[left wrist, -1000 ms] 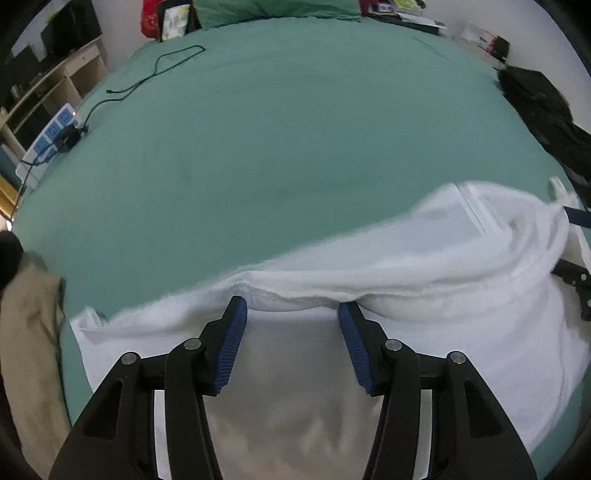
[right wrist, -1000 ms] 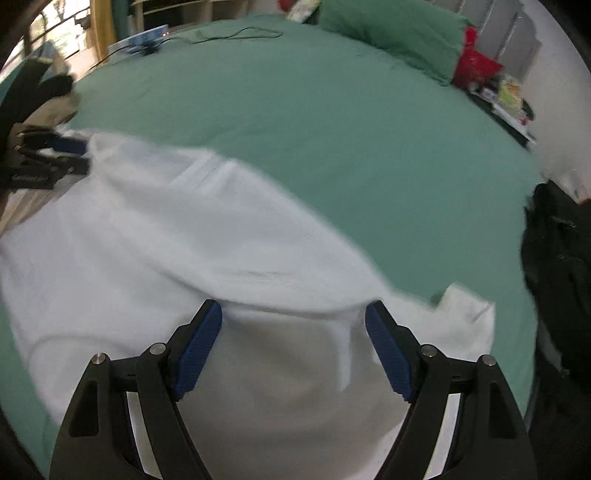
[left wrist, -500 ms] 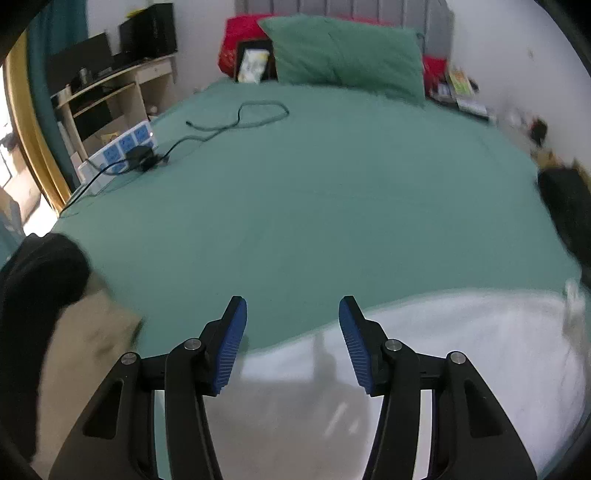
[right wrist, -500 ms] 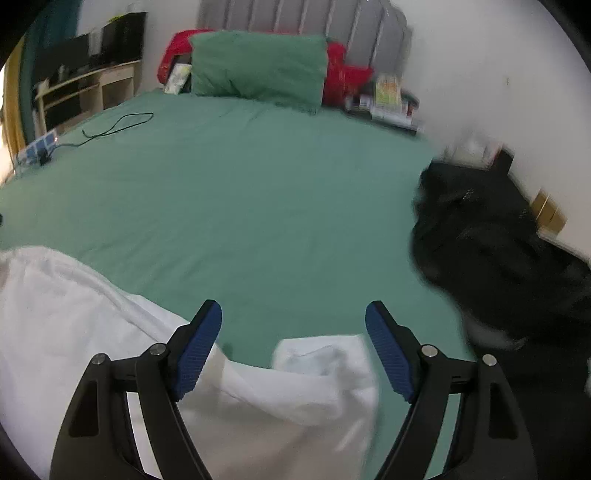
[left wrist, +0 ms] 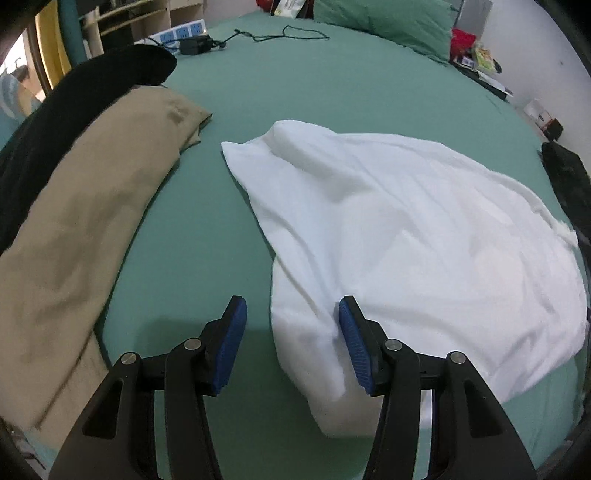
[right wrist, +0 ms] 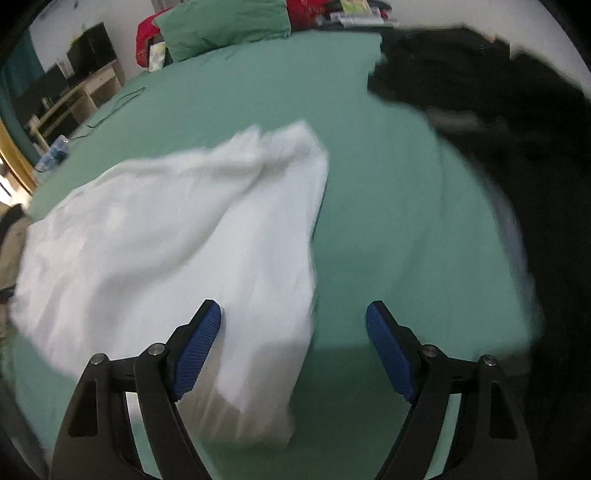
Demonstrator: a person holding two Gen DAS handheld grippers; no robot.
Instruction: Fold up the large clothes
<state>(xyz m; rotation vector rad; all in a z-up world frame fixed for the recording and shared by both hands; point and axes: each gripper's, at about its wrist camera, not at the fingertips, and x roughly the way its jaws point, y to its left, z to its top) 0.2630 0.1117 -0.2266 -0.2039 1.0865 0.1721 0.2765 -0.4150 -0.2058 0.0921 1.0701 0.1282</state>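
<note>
Leftmost, w/ black clothing (left wrist: 92, 85) behind it, tan garment (left wrist: 74, 221) spread along edge of green bed (left wrist: 332, 85). Mid-frame, white garment (left wrist: 406, 229) rumpled flat on sheet, just beside tan one, apart from it. Left gripper (left wrist: 291, 314) released, fingers wide, straddling near-left corner of white cloth; contact unclear. Farther right, right gripper (right wrist: 293, 314) likewise spread open, gripping nothing, left blue pad (right wrist: 197, 350) over cloth's near-right edge, right pad above bare sheet. Blurred black pile (right wrist: 498, 129) at right edge. Pillow (right wrist: 221, 26), charger cable (left wrist: 280, 35) near headboard end.
</note>
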